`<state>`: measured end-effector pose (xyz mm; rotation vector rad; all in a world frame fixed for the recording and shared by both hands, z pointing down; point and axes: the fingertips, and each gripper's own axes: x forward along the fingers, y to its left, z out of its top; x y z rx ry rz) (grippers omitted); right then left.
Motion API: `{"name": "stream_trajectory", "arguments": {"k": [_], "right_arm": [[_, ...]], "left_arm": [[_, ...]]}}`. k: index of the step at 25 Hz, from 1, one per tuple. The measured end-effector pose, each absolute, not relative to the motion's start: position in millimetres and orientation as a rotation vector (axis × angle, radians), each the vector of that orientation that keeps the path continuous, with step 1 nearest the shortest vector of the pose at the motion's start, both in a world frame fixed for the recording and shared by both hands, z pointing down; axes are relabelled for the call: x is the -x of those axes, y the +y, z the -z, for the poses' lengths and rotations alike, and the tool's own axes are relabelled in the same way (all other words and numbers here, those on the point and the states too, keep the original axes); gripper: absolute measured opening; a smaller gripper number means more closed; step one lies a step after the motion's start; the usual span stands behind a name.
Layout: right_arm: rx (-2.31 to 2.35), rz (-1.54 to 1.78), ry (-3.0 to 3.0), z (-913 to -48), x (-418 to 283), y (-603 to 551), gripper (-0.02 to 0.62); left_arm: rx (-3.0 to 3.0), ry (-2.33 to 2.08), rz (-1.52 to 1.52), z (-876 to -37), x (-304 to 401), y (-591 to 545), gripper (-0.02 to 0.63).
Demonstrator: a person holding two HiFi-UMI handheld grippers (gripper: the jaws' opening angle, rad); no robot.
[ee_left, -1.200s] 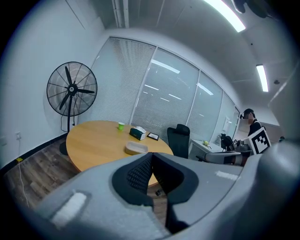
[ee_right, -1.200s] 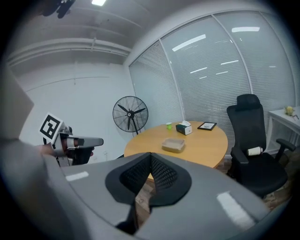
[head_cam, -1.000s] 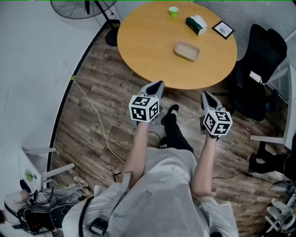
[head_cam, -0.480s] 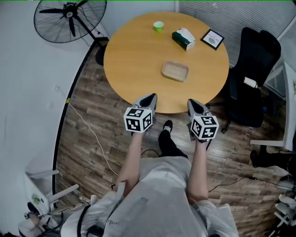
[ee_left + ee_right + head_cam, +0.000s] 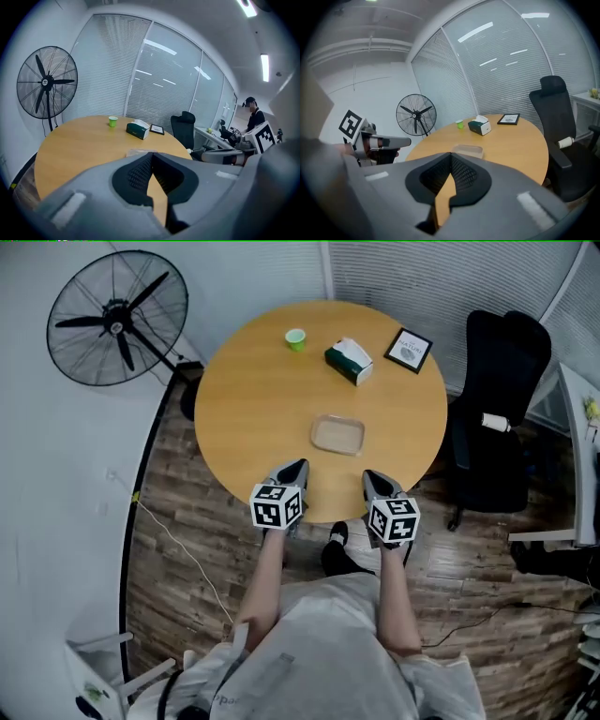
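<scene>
Tray (image 5: 337, 435) lies just ahead, between left gripper (image 5: 296, 468) and right gripper (image 5: 369, 478), equally near both, long side crosswise; both pairs of jaws are closed and empty.

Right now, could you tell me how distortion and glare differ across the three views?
Head view: sharp, evenly lit, table barely warped. Left gripper view: fisheye bows the glass wall, which mirrors ceiling lights. Right gripper view: same bowing, dark corners.

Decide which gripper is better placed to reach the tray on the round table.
Right, though only slightly. In the head view the right gripper ends a little nearer the tray than the left gripper. The right gripper view shows the tray straight ahead of its shut jaws.
</scene>
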<state>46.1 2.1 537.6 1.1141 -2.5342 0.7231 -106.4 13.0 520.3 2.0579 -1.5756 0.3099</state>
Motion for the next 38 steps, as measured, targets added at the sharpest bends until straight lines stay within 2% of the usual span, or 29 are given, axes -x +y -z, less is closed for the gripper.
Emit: {"name": "stream_trajectory", "arguments": {"k": [4, 16, 38], "right_arm": [[-1.083, -0.646, -2.471, -556, -44, -8, 0.000], [-1.164, -0.795, -2.412, -586, -42, -94, 0.000], [-1.273, -0.923, -2.328, -616, -48, -115, 0.000]], "left_arm": [[-2.065, -1.542, -0.348, -532, 108, -19, 0.005], [-2.075, -1.464, -0.455, -559, 123, -97, 0.005], [-2.042, -1.456, -0.475, -580, 127, -115, 0.005]]}}
